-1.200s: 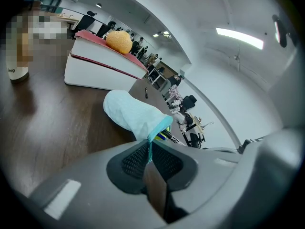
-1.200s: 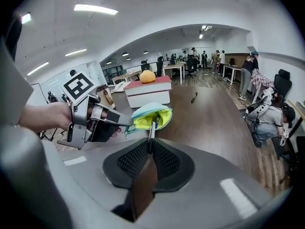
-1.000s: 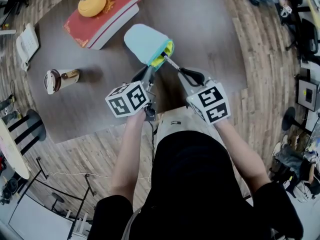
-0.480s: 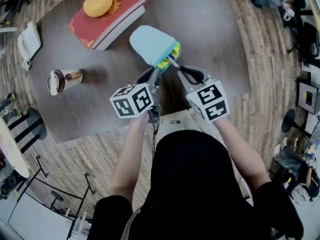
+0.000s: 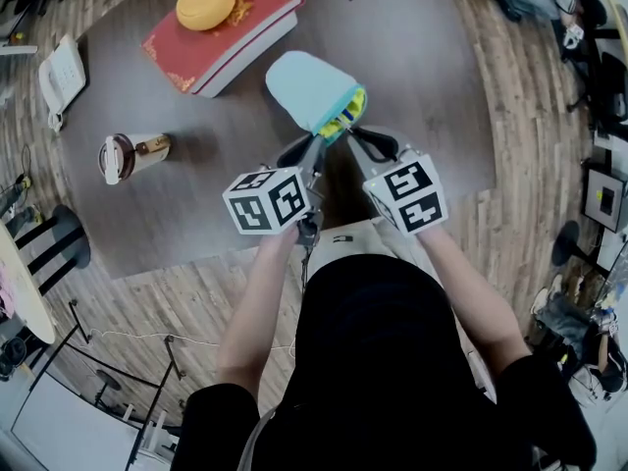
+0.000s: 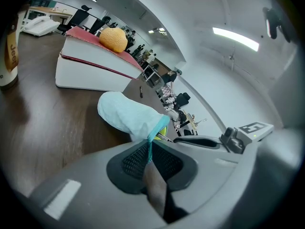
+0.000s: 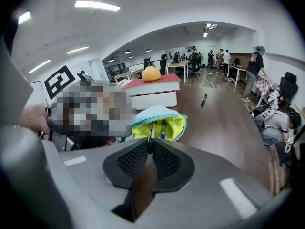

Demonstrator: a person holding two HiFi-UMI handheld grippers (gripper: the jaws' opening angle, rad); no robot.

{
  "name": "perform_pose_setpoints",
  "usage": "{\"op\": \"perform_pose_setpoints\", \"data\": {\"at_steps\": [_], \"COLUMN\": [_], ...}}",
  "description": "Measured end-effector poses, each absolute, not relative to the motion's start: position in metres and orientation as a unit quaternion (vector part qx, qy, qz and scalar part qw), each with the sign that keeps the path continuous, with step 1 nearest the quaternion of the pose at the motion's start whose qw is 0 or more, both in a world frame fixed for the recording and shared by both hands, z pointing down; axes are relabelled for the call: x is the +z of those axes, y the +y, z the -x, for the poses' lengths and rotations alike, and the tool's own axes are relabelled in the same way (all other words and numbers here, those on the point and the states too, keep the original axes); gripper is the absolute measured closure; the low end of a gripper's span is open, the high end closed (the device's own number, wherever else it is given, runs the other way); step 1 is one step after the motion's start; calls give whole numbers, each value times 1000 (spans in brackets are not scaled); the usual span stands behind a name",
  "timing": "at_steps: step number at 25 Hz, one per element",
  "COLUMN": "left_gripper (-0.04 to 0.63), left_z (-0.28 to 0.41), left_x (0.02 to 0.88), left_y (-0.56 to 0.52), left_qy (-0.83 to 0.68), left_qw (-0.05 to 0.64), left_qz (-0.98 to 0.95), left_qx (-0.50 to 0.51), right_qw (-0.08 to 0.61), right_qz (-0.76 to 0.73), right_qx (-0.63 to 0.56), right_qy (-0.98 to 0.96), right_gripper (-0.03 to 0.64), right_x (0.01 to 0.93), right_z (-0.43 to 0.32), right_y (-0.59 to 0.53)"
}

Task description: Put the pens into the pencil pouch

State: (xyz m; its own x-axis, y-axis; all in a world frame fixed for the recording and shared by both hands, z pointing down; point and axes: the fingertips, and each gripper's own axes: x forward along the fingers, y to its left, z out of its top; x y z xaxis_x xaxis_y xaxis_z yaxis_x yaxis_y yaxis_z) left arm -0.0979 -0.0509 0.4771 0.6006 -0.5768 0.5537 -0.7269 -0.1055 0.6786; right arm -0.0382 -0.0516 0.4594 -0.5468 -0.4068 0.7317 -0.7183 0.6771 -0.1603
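Dark brown table (image 5: 196, 214) in an open office carries the pencil pouch (image 5: 309, 88) toward its near edge, about midway along it, mouth facing the person and directly ahead of both grippers. Left gripper (image 6: 148, 149) is clamped on the pouch's teal zipper rim. Right gripper (image 7: 150, 149), the working one, is nipped narrow on a pen (image 7: 151, 129) whose long axis runs along the jaws into the yellow lining, so the next move is judged a straight push forward. Legible writing is limited to lettering starting "Jec" on the cup (image 6: 9, 51) near the left edge; a loose pen (image 7: 204, 99) lies toward the far edge.
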Motion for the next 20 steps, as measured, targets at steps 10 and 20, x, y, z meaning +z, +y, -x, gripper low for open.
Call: {"op": "perform_pose_setpoints", "data": {"at_steps": [10, 20], "left_gripper": [572, 572], "left_z": [97, 97], "left_x": [475, 470], "left_y": [-54, -53], "left_qy": [-428, -427], "left_qw": [505, 505], "left_qz": [-746, -747], "left_qx": [75, 72], "right_qw": [344, 341], "right_qz": [-331, -331], "right_qx": [225, 227], "right_qy": [-849, -850], "right_gripper": [572, 572], "right_x": [467, 465], "right_z": [49, 55], "right_y": [-63, -70]}}
